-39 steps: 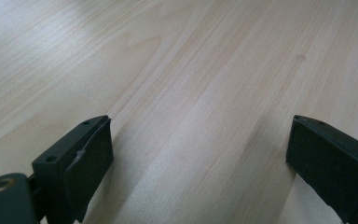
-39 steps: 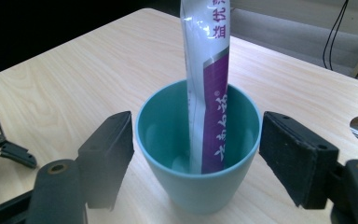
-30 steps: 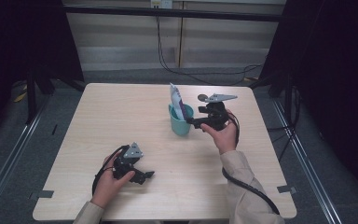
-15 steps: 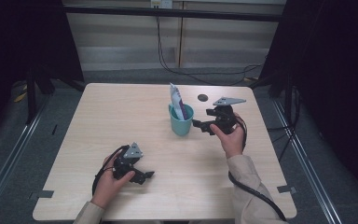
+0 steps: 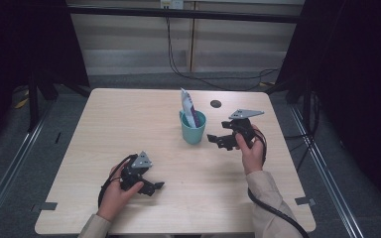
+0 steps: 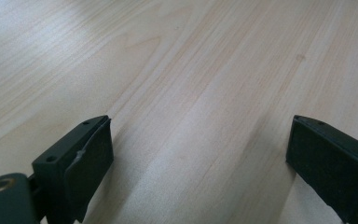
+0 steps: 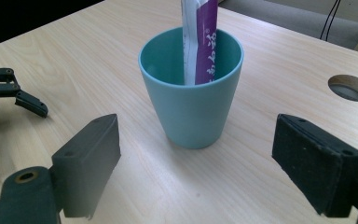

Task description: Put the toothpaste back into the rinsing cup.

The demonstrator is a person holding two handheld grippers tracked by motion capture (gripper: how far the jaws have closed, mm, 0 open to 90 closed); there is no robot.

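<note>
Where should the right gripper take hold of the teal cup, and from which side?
Grip the teal cup across its mid wall, coming in level from the right gripper side. It stands upright, tapering downward; the purple-and-white tube leaning inside probably rules out a rim pinch.

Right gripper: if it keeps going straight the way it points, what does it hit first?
Most likely the teal cup. It stands upright dead ahead, centred between the open jaws of the right gripper, with bare table between. The purple tube stands inside the cup, behind its near wall. Exact gap is hard to judge.
</note>
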